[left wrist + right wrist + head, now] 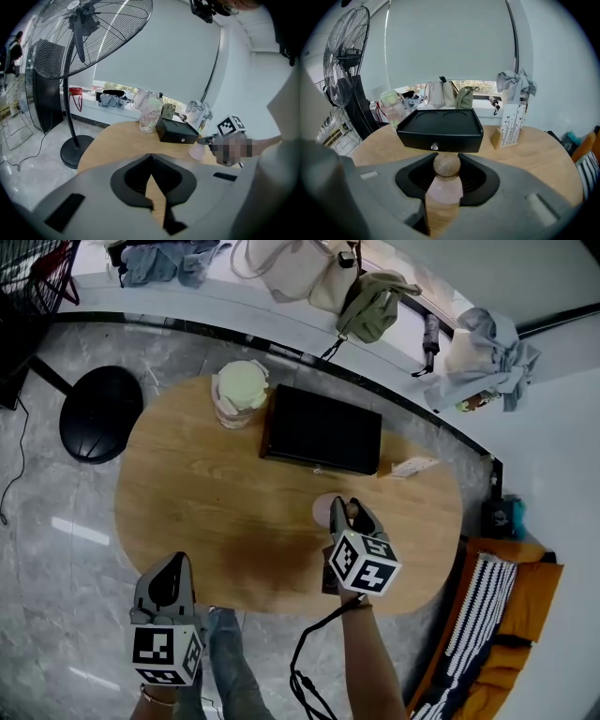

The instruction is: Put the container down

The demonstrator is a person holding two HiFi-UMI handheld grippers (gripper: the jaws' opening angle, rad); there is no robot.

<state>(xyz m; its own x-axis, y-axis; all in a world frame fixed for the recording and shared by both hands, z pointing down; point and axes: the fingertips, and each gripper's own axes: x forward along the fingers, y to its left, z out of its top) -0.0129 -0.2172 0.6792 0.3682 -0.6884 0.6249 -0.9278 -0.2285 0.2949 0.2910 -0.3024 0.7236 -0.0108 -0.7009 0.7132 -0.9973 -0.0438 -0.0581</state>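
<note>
A small pink container (443,190) with a round wooden stopper (446,165) stands upright between the jaws of my right gripper (446,180), which is shut on it. From the head view the container (324,509) is over the middle of the oval wooden table (206,512), just in front of the black drawer box (322,430), with the right gripper (345,512) behind it. In the left gripper view the container (197,151) sits low at the tabletop; whether it touches I cannot tell. My left gripper (167,582) hangs off the table's near left edge, its jaws (150,161) closed and empty.
A clear jar with a pale lid (240,392) stands left of the black box (439,127). A white card holder (510,124) is at the box's right. A pedestal fan (75,42) stands on the floor at left, and bags lie on the window sill (309,277).
</note>
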